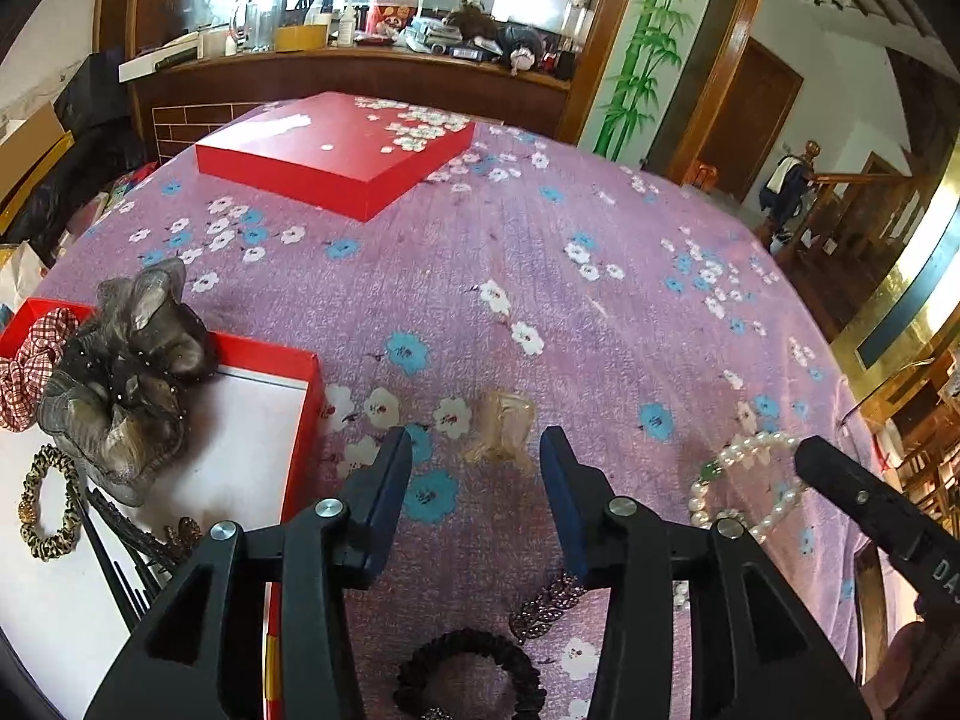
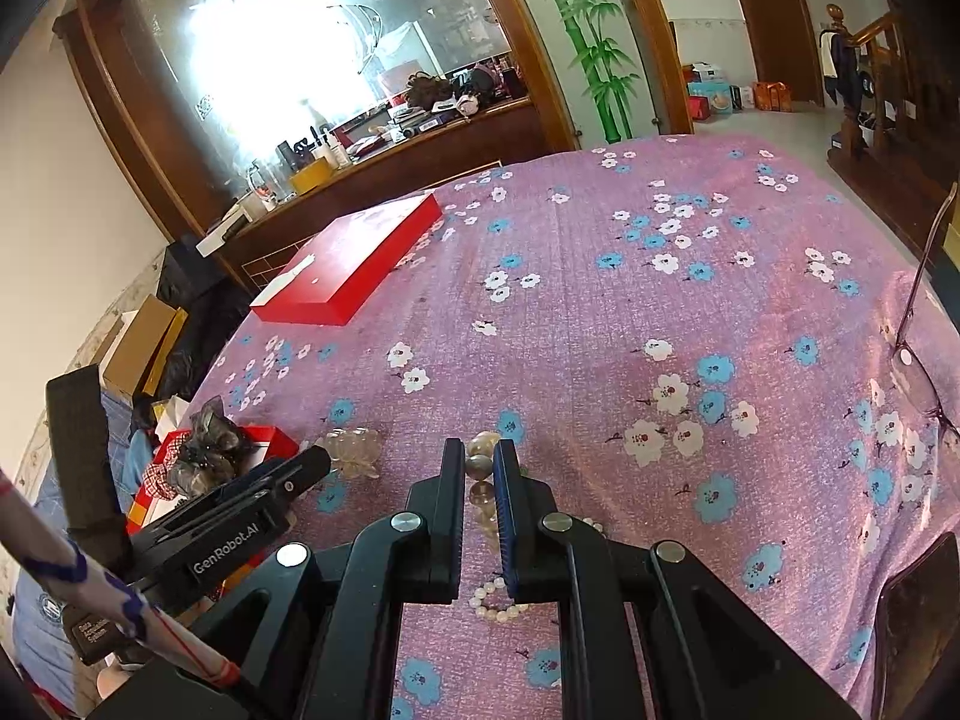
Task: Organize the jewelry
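Pearl bracelet lies on the floral purple cloth covering the worktop, with the right hand-held gripper over it, fingers drawn close on the strand's larger beads; contact cannot be confirmed. Left hand-held gripper hovers with fingers wide apart, nothing between them, a translucent hair clip just ahead. Open red box at left holds a grey organza scrunchie, a checked scrunchie and a leopard hair tie. Black scrunchie and dark chain bracelet lie beneath the left gripper. Red lid sits far back.
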A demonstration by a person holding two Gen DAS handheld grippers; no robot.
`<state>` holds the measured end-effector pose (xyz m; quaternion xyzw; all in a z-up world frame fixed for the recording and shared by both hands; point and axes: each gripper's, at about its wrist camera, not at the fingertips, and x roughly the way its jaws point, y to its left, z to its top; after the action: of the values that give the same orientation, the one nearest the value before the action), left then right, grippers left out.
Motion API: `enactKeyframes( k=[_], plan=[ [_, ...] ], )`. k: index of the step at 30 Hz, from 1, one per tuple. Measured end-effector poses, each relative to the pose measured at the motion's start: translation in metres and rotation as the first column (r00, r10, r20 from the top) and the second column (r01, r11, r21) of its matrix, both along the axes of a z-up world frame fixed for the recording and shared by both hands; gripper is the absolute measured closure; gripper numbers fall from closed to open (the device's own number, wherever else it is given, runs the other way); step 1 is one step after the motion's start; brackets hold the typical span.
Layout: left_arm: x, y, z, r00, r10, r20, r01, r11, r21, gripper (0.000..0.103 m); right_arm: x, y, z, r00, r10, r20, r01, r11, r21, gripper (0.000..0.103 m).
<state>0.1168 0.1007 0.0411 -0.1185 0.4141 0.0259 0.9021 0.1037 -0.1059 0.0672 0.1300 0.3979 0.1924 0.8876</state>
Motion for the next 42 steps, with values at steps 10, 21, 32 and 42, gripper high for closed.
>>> enactKeyframes(
  k=[10, 21, 32, 42],
  plan=[
    [0.036, -0.012, -0.020, 0.994, 0.012, -0.112, -0.010, 1.000, 0.020, 0.066, 0.001, -0.007, -0.002, 1.000, -0.006, -0.015, 0.007, 0.999, 0.033, 0.093],
    [0.022, -0.016, -0.016, 0.997, -0.005, -0.073, 0.007, 1.000, 0.030, 0.076, 0.000, -0.004, -0.003, 1.000, 0.007, -0.016, -0.006, 0.999, 0.034, 0.093],
    [-0.035, -0.021, 0.017, 0.991, 0.001, 0.132, -0.017, 0.993, 0.120, 0.076, -0.013, 0.001, 0.014, 0.997, 0.049, 0.055, -0.052, 0.997, 0.057, 0.093],
    [-0.040, -0.024, 0.022, 0.985, -0.030, 0.169, 0.003, 0.988, 0.156, 0.075, -0.017, 0.004, 0.019, 0.995, 0.060, 0.073, -0.066, 0.995, 0.072, 0.093]
  ],
)
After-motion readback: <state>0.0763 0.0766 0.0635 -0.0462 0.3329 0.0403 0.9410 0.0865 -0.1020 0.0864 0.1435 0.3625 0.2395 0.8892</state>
